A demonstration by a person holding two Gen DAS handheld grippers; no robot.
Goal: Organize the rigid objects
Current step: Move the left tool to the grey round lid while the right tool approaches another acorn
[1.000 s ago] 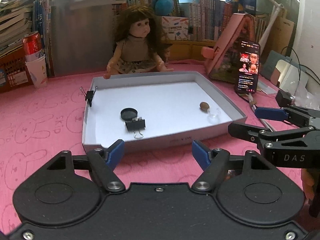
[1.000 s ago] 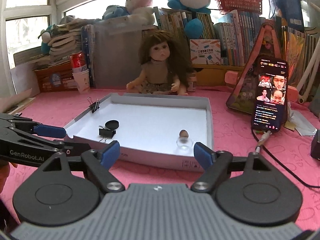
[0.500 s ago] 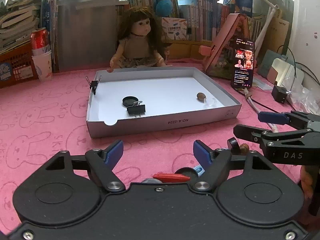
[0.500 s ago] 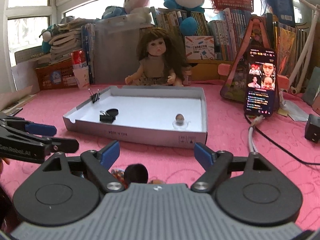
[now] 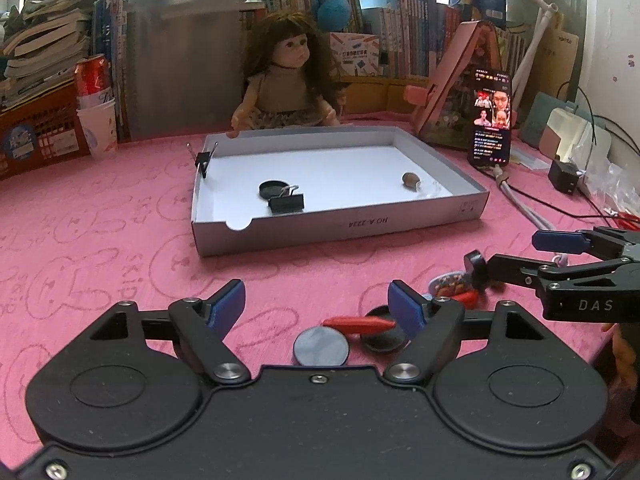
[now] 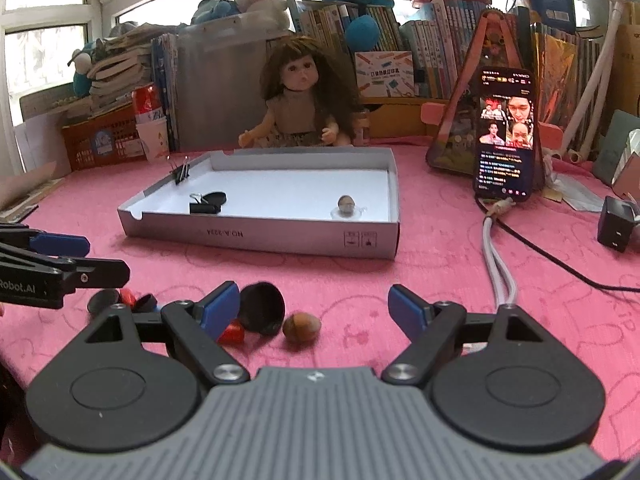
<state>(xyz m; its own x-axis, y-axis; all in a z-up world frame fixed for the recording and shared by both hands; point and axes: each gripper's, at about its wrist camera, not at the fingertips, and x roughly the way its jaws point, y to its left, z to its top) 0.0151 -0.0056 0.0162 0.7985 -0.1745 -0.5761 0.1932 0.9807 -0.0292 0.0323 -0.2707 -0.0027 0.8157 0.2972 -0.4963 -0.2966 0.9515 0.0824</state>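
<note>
The left gripper [image 5: 316, 300] stood open with nothing between its jaws, which had just been opening; a grey disc [image 5: 320, 347], a red piece [image 5: 358, 323] and a black cap [image 5: 382, 336] lay on the pink cloth [image 5: 100, 240] just ahead of its right finger. The right gripper [image 6: 314, 306] was also open and empty, a black round cap [image 6: 262, 308] beside its left finger and a brown nut [image 6: 302, 326] between the jaws, untouched. The white tray [image 6: 280, 238] lay well ahead of both, holding a binder clip [image 6: 204, 204] and another nut [image 6: 346, 203]
</note>
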